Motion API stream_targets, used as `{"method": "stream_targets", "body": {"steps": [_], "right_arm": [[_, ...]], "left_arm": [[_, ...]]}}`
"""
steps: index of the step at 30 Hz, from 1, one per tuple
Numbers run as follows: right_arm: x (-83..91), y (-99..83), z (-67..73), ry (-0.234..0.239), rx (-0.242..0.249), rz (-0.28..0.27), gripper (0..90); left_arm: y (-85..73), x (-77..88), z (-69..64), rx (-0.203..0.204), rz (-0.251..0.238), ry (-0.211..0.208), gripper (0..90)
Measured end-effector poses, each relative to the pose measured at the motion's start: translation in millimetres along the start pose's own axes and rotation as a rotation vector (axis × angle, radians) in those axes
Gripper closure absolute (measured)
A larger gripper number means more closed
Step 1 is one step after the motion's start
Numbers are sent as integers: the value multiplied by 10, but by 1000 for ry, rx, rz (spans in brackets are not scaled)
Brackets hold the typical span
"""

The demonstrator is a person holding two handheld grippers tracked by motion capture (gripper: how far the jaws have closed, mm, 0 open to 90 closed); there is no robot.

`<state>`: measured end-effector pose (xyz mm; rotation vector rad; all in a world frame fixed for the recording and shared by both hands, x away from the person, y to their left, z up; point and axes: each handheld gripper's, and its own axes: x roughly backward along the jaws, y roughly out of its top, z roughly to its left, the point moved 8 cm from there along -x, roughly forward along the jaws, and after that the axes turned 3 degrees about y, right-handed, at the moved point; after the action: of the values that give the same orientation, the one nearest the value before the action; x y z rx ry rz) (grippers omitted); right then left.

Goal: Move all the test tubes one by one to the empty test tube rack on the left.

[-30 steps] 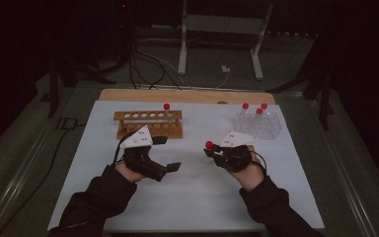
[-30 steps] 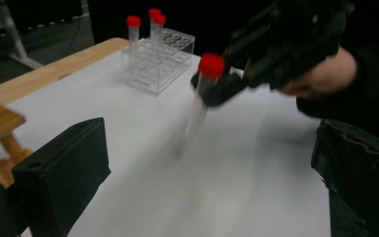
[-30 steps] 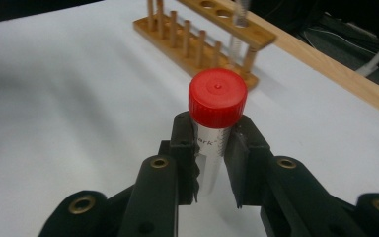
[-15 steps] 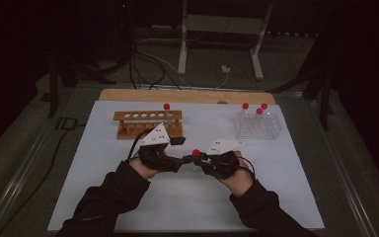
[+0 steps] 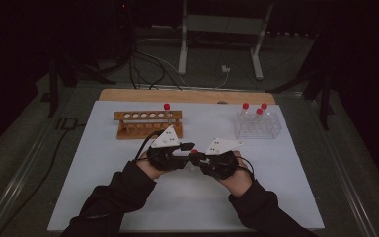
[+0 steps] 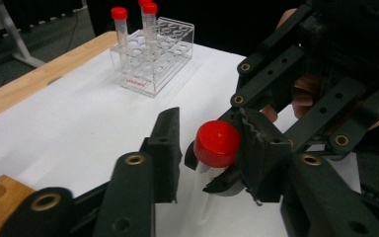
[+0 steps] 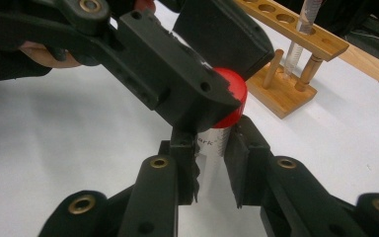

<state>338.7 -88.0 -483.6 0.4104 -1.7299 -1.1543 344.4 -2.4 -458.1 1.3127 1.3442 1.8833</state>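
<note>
A clear tube with a red cap [image 6: 217, 143] is held between my two grippers over the middle of the white mat [image 5: 103, 173]. My right gripper [image 7: 212, 168] is shut on the tube's body [image 7: 212, 143] just below the cap. My left gripper [image 6: 212, 148] comes from the opposite side. Its jaws have just been closing, and they now clamp the red cap [image 7: 229, 98]. In the high view the two grippers [image 5: 193, 154] meet tip to tip, with a little red showing between them.
A wooden rack [image 5: 148, 123] at the back left holds one red-capped tube [image 5: 166, 106]. A clear plastic rack [image 5: 258, 126] at the back right holds three red-capped tubes. A wooden strip [image 5: 187, 95] borders the mat's far edge.
Both hands came together from apart to the mat's middle. The left gripper's wide jaws closed around the cap of the tube that the right gripper carries.
</note>
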Motion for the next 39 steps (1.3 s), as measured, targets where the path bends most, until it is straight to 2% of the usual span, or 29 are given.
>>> {"method": "stream_targets", "body": {"steps": [2, 11, 15, 25, 31, 33, 39], "right_arm": [[-1, 0, -7, -3, 1, 0, 746], [13, 22, -13, -10, 1, -22, 731], [34, 27, -33, -11, -16, -31, 588], [160, 14, -80, -59, -29, -60, 358], [221, 24, -79, -48, -58, -87, 275], [235, 32, -90, -59, -69, -96, 193], [264, 45, -111, -64, -88, -112, 75]], "left_arm": [[6, -6, -14, 0, 1, -6, 700], [51, 6, -12, -23, 1, 8, 717], [75, 52, 47, -9, -9, 24, 718], [90, 289, 365, 34, -28, 118, 719], [98, 427, 589, 51, -36, 187, 719], [109, 461, 664, 65, -42, 205, 718], [160, 534, 898, 75, -53, 265, 719]]}}
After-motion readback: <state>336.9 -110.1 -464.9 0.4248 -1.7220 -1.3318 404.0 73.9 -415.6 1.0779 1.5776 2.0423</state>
